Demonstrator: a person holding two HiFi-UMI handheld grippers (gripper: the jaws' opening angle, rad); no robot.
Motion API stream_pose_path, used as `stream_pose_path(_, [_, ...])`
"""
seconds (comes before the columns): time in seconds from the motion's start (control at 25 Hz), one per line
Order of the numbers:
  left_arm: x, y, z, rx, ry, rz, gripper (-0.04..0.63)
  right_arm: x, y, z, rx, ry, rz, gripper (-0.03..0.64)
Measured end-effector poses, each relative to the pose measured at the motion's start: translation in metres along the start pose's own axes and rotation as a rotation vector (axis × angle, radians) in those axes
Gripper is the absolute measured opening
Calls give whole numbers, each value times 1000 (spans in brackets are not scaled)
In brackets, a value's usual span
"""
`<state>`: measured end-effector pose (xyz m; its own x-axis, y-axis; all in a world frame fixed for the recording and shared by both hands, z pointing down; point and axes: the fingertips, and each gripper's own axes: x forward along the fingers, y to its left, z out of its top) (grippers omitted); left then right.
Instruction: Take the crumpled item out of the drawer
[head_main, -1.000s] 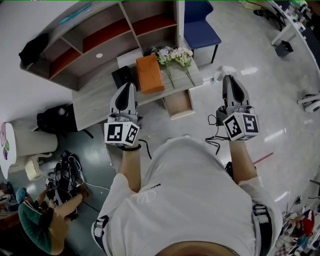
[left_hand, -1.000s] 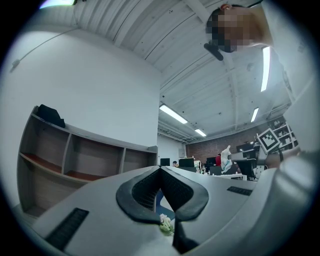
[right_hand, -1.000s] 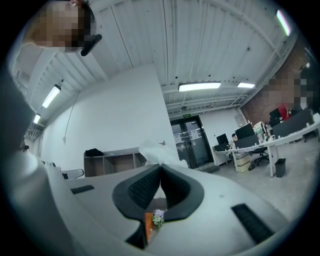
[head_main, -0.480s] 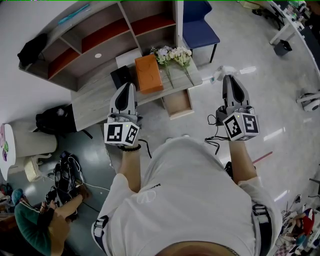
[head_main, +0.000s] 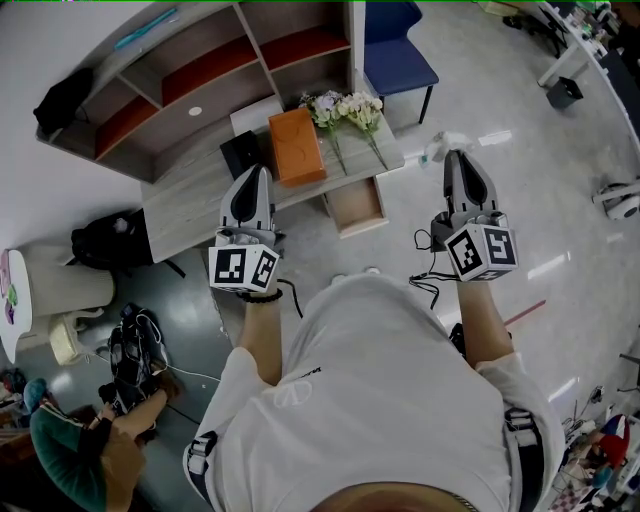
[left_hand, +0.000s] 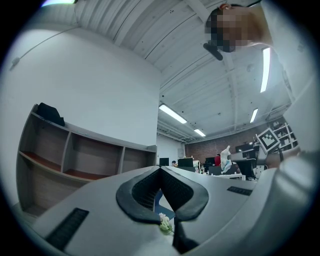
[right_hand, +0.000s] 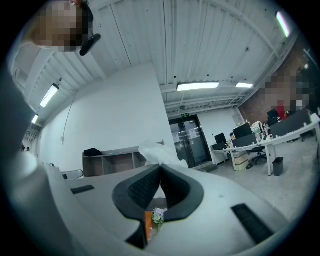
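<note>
- Right gripper (right_hand: 161, 169): you are holding it out over the floor, its jaws pinching closed on the crumpled white item (right_hand: 156, 151), which is poking up past the tips.
- Crumpled item: it is hanging clear of the drawer (head_main: 358, 207), well to the drawer's right in the head view.
- Drawer: it is standing pulled open under the desk (head_main: 190, 205).
- Left gripper (left_hand: 161, 171): you are holding it above the desk's front edge, jaws together on nothing.
- Desk top: it is carrying an orange box (head_main: 298, 147) and flowers (head_main: 345, 108).

Orange box (head_main: 299, 146), flowers (head_main: 345, 108) (just beside it), blue chair (head_main: 400, 62)
</note>
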<state>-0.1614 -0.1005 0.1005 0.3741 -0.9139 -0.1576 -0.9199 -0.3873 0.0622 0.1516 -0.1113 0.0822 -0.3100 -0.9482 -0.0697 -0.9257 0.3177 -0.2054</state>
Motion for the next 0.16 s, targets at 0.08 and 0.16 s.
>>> stream_pose_path(0.08, [-1, 1, -2, -1, 2, 2, 0, 0, 0, -1, 2, 1, 0, 5])
stream_pose_path(0.16, [0, 1, -3, -2, 4, 2, 0, 0, 1, -2, 5, 3, 1, 5])
